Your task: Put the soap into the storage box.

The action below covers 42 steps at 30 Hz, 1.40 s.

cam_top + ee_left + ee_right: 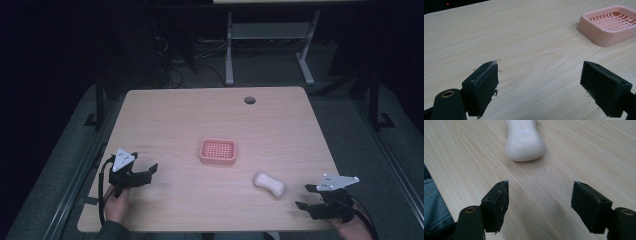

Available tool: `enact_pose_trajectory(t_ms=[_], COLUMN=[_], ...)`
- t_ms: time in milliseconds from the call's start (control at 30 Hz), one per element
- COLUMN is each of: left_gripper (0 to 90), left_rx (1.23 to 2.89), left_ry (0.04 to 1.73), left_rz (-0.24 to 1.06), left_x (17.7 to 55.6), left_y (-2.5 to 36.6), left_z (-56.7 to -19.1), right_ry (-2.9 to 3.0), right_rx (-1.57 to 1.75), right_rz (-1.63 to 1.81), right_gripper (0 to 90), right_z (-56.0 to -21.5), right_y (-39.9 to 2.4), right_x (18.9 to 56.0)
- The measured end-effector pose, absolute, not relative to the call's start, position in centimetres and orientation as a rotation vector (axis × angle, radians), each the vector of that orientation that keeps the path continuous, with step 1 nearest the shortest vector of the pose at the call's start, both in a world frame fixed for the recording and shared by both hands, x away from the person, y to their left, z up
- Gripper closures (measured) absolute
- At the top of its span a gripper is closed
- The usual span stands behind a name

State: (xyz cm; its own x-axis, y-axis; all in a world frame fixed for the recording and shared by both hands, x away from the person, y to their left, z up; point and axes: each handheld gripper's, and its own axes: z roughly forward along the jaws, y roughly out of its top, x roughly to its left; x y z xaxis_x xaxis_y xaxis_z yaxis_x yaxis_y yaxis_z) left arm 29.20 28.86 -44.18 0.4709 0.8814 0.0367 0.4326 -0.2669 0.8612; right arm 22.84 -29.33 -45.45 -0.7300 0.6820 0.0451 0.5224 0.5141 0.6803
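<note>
Both grippers (145, 172) (306, 196) gape; white soap (269, 184) lies lengthwise toward right gripper

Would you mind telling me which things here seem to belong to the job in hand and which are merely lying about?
Likely part of the job:
- white waisted bar of soap, lying on the table just ahead of the open right gripper
- pink plastic soap dish with a grid insert, empty
- left gripper, open, empty

Just there:
- pale wood table
- grey desk frame beyond the table
</note>
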Motion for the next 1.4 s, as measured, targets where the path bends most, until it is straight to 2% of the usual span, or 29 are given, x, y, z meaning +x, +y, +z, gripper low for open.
enact_pose_trajectory(t_ms=[767,1400], left_gripper=[14.4,14.4], left_rx=[1.884,1.872], left_ry=[1.09,1.099], left_rz=[0.674,0.673], left_x=[29.1,29.1], left_y=[28.8,29.1], left_z=[-44.1,-44.1], right_ry=[2.591,2.672], right_rx=[0.938,0.852], right_rz=[0.964,0.894], right_gripper=[28.4,29.0], right_z=[-44.2,-43.2], right_y=[-27.0,-23.5], right_x=[24.2,26.6])
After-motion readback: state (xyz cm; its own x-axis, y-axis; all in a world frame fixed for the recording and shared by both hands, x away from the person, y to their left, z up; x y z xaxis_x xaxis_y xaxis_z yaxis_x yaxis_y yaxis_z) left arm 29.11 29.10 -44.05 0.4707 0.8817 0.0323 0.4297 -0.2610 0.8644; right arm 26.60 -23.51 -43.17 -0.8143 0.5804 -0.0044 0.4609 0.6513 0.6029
